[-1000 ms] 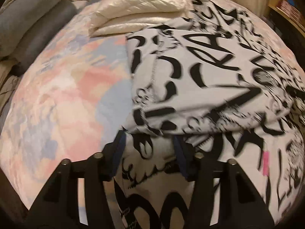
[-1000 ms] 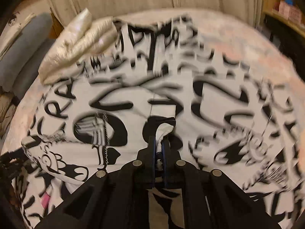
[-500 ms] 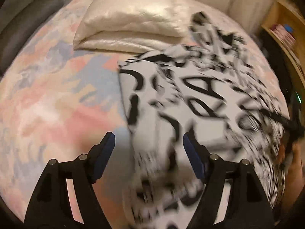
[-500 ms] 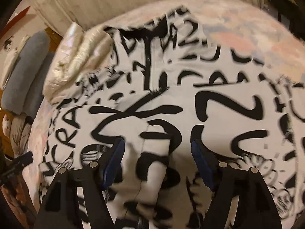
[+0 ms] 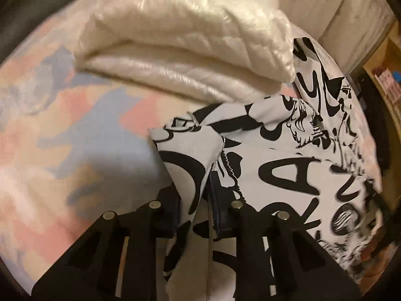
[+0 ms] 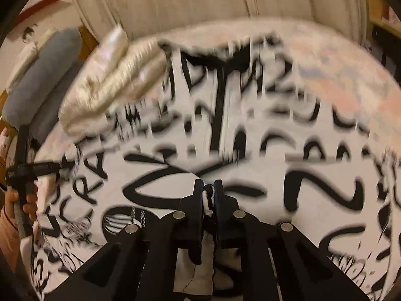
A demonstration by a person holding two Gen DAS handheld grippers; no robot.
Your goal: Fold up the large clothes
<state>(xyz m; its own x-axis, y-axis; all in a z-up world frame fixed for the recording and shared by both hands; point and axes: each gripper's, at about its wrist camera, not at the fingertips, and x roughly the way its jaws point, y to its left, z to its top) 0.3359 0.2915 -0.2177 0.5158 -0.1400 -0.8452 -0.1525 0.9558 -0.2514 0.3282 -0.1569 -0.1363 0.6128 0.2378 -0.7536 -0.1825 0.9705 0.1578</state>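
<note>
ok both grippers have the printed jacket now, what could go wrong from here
1. The left gripper pinches only a corner by the zipper; the fabric could slip out once pulled.
2. The right gripper holds a thin bunched fold of the printed jacket, so layers underneath may drag and crease instead of folding flat.
3. The folded cream quilt overlaps the jacket's far edge and could catch it or get dragged.

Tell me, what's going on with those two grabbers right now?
Left gripper just closed on the garment. Right gripper just closed, pinching the same cloth. Folded quilt lies close beyond, on the bed.
</note>
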